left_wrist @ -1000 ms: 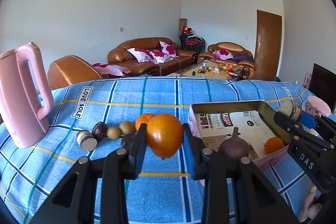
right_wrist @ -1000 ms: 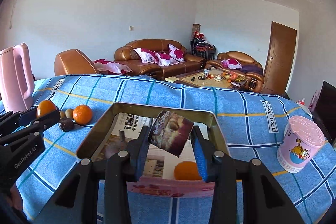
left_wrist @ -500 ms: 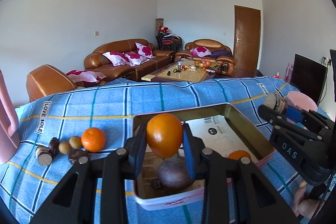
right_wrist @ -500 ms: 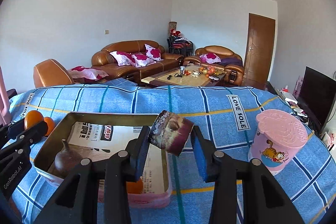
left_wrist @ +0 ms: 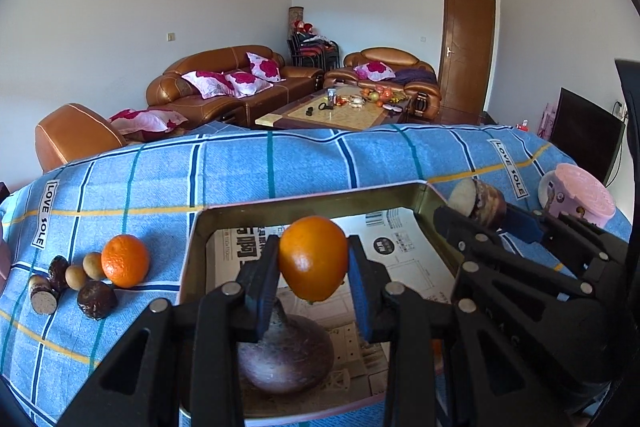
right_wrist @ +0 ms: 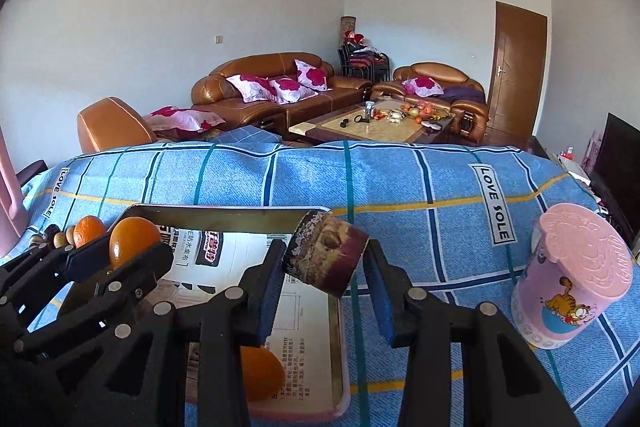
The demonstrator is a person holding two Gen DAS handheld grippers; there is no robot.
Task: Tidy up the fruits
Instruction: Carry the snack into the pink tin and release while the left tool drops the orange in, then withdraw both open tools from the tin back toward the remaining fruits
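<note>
My left gripper is shut on an orange and holds it above the newspaper-lined metal tray. Below it in the tray lies a round purple fruit with a stem. My right gripper is shut on a cut purple-brown fruit chunk, over the tray's right rim. Another orange lies in the tray's near corner. In the left wrist view the right gripper and its chunk show at the tray's far right corner.
Loose on the blue checked cloth left of the tray are an orange, a dark fruit and several small pieces. A pink lidded cup stands to the right. A pink jug edge sits far left.
Both grippers have moved right with their loads. The left one went from the loose fruit pile to over the tray. The right one went from mid-tray to its right rim.
</note>
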